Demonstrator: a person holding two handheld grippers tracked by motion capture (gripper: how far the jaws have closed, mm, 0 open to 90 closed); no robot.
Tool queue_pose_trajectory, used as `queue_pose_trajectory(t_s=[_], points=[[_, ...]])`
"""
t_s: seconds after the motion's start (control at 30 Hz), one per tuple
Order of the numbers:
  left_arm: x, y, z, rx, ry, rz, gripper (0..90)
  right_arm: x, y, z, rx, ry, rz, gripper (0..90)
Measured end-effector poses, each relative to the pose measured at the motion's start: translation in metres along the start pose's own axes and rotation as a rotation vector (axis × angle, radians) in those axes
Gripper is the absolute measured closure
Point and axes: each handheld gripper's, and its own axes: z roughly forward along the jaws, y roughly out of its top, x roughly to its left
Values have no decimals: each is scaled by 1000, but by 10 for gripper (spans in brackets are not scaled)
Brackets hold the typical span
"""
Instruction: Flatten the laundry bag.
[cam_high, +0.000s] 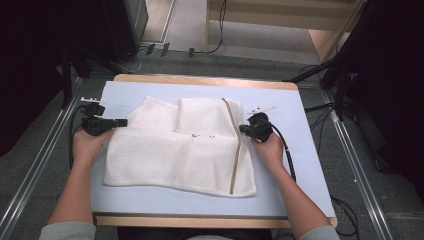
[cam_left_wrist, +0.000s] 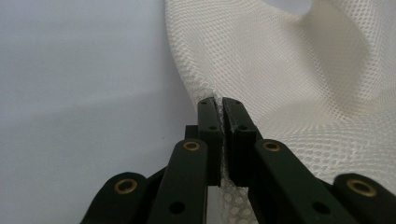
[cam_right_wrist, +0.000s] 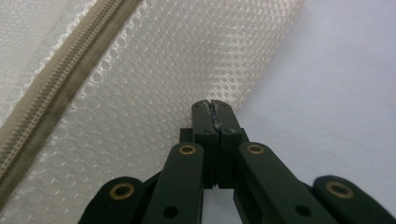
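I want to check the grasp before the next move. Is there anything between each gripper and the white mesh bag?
Nothing visible. The left gripper is shut on the left edge of the mesh bag, with mesh pinched between its jaws. The right gripper is shut on the bag's right edge, beside the zipper.

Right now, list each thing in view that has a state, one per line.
Mesh laundry bag: lying flat on the table, partly folded over at the far side.
Zipper: closed along what shows.
Left gripper: shut on the bag's left edge.
Right gripper: shut on the bag's right edge.
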Motion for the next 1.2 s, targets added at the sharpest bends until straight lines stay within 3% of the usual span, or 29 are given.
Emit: queue_pose_trajectory(t_s=[0.1, 0.13, 0.27, 0.37, 0.5, 0.63, 0.77, 0.97, 1.03, 1.2], points=[[1, 1, -3, -31, 0, -8, 880, -1, 2, -6, -2, -30, -2, 900], [2, 2, -8, -57, 7, -10, 880, -6, 4, -15, -29, -32, 11, 900], [6, 3, -11, -61, 16, -14, 881, -19, 2, -37, -70, 4, 76, 900], [8, 5, -14, -82, 25, -32, 881, -20, -3, -45, -50, 11, 72, 900], [6, 9, -14, -94, 22, -23, 883, -18, -10, -53, -27, 2, 51, 900], [4, 17, -5, -110, 11, -36, 884, -18, -26, -68, 2, 0, 28, 900], [0, 25, 11, -81, 5, -18, 884, -20, -41, -78, 11, 7, 38, 900], [-7, 36, 30, -53, 9, 11, 880, -20, -59, -78, 56, 20, 48, 900], [-8, 41, 38, -34, 2, 12, 878, -15, -67, -74, 92, 27, 39, 900], [-7, 45, 45, -30, -13, 11, 852, -6, -76, -82, 112, 60, 47, 900]])
